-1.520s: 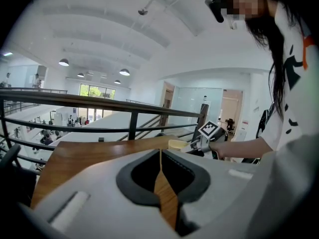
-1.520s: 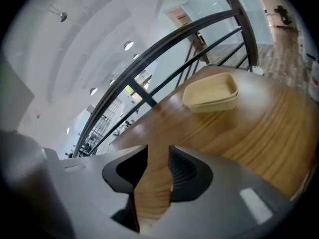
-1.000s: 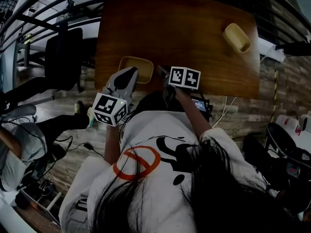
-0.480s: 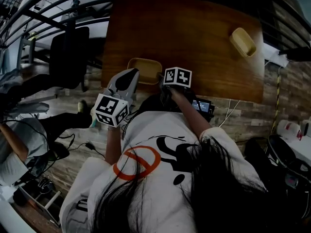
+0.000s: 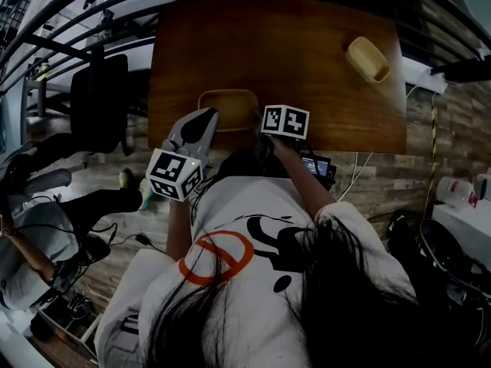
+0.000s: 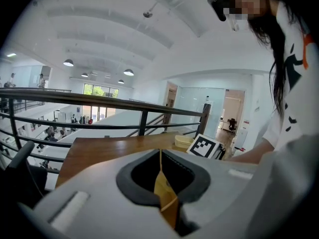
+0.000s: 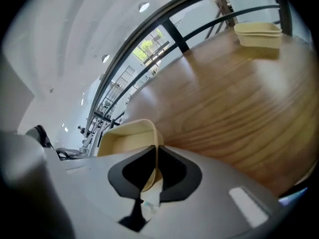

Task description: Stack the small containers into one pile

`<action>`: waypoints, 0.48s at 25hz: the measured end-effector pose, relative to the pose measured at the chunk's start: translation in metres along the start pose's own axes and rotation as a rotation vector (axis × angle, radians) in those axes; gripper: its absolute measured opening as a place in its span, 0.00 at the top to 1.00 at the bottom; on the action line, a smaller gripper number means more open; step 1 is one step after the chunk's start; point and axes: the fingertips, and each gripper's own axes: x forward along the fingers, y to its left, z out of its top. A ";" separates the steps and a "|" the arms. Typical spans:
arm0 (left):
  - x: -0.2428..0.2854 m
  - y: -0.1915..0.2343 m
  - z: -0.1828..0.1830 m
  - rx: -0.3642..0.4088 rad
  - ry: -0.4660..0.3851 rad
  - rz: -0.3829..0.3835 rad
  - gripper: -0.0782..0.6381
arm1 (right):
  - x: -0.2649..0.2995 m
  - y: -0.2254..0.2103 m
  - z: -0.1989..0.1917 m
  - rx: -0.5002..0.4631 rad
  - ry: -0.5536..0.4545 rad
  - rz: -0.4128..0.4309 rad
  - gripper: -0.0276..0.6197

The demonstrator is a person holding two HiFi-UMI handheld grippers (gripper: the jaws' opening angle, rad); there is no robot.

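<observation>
Yellow container is at the near edge of the wooden table. The left gripper is clamped on its left wall and the right gripper on its right rim. A second container lies well apart, near the far right corner.

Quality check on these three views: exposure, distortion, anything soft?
Head view: underexposed, and strong fisheye bows the edges of the table; the far container is dim but legible. Left gripper view: bright and evenly lit, with black vignette corners and a mosaic patch at the top. Right gripper view: tilted, with heavy lens curvature; the far container is slightly soft and the near container fairly crisp.
</observation>
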 end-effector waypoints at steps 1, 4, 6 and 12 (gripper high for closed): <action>0.005 -0.003 0.002 0.002 -0.002 -0.011 0.89 | -0.007 -0.006 0.009 0.009 -0.023 -0.005 0.89; 0.024 -0.014 0.009 0.006 -0.005 -0.044 0.89 | -0.032 -0.032 0.038 0.066 -0.099 -0.027 0.89; 0.042 -0.024 0.013 0.011 -0.003 -0.076 0.89 | -0.051 -0.055 0.060 0.116 -0.154 -0.045 0.89; 0.102 -0.075 0.031 0.046 -0.005 -0.202 0.89 | -0.121 -0.133 0.124 0.256 -0.326 -0.094 0.89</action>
